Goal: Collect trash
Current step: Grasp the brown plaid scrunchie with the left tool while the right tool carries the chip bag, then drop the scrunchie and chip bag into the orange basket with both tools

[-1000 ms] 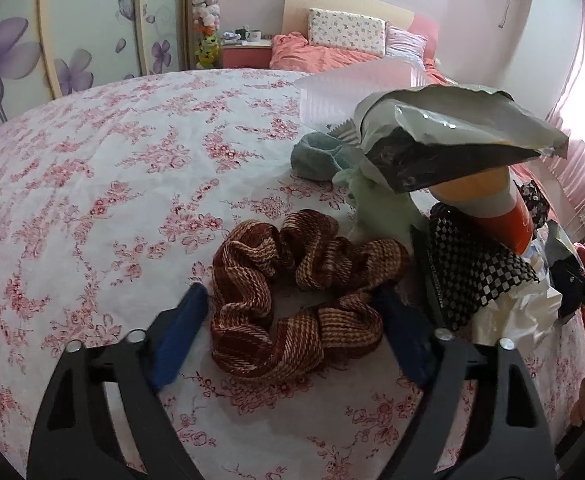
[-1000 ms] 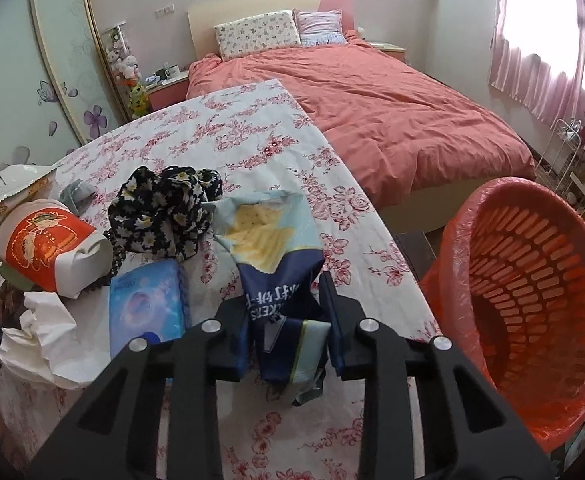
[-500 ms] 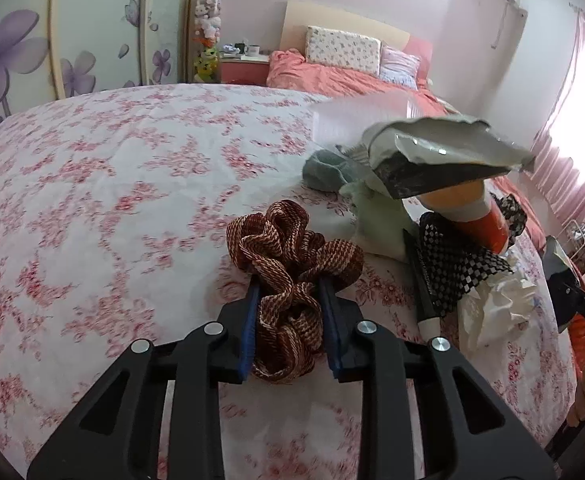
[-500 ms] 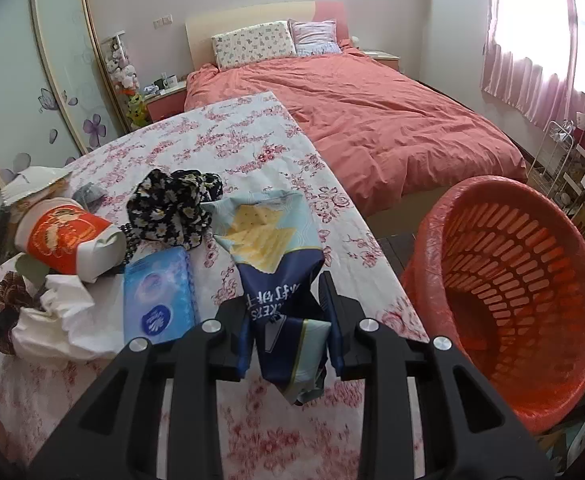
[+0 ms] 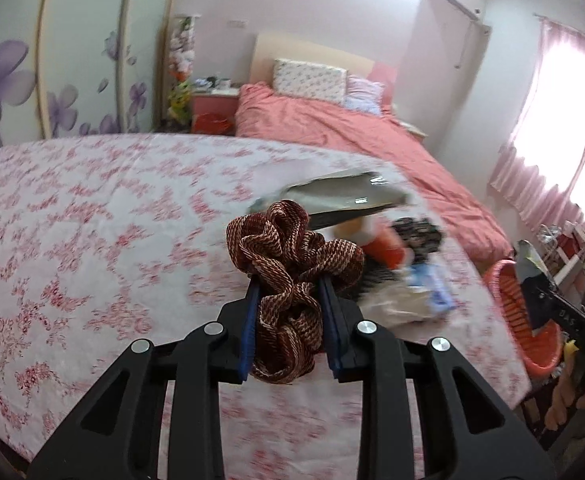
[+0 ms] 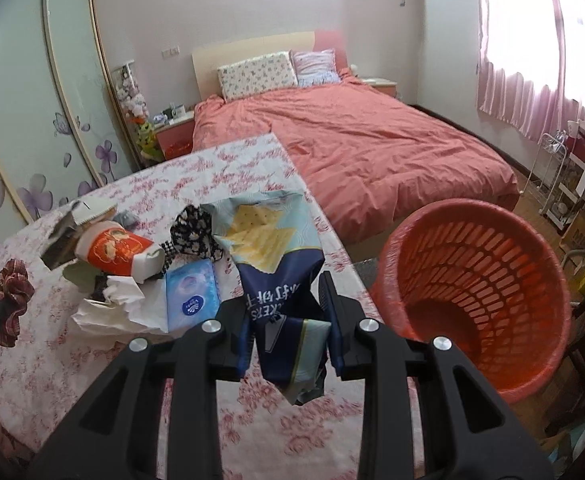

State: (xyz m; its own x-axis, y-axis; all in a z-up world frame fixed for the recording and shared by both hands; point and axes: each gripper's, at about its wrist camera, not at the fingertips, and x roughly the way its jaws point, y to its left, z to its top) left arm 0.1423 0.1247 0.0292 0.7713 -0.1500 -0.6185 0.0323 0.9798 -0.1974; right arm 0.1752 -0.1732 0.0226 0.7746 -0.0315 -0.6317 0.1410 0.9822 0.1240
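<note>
My left gripper (image 5: 288, 300) is clamped on the scrunchie (image 5: 292, 264), low centre: soft, light, bunched cloth, gripped mid-fold. My right gripper (image 6: 288, 304) pinches the cracker bag (image 6: 276, 248), centre: crinkly, slippery, near weightless. Beyond, at right, the basket (image 6: 476, 292) waits.

Basket (image 6: 476, 292) right of the table (image 6: 220, 164) — bed (image 6: 372, 140) behind; cup (image 6: 116, 250) left of tissue pack (image 6: 190, 294).

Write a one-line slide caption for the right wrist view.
Right gripper holding a cracker bag beside the orange basket.
</note>
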